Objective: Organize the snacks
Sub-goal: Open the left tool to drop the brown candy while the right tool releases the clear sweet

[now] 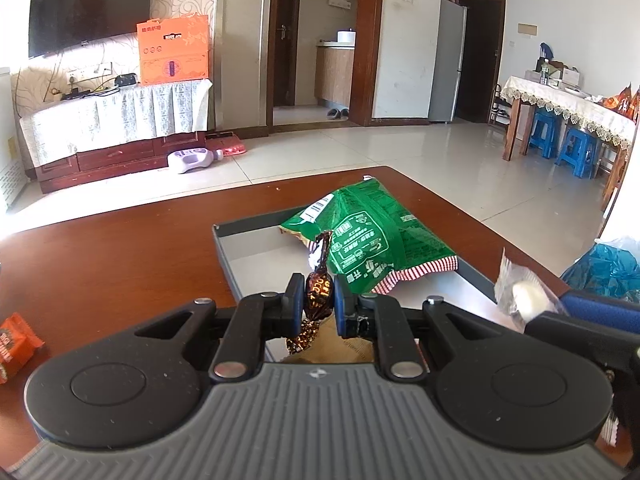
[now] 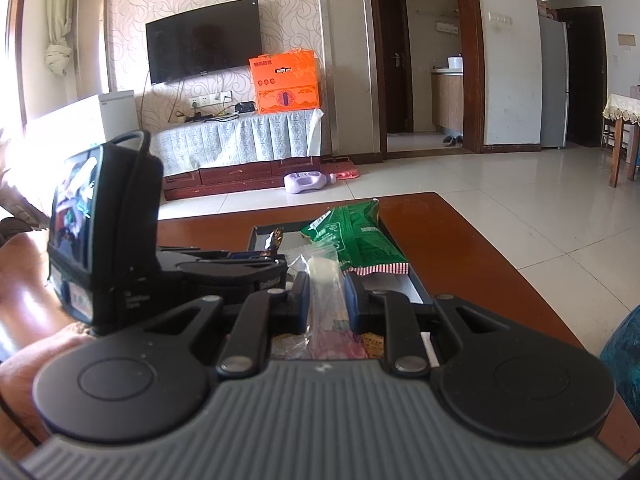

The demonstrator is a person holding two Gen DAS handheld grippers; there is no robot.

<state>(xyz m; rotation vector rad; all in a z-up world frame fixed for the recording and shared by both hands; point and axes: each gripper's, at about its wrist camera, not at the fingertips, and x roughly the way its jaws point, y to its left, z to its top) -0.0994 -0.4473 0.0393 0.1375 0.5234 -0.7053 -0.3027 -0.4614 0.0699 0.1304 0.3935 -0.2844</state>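
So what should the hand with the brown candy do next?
Probably carry it a bit further forward and let go. The left gripper is shut on the brown foil-wrapped candy, at the near edge of the grey tray, where the green snack bag already lies.

Green snack bag and orange box carry Chinese print, seemingly too blurred to read.

The brown wooden desk carries a grey tray near its far edge and an orange packet at its left edge.
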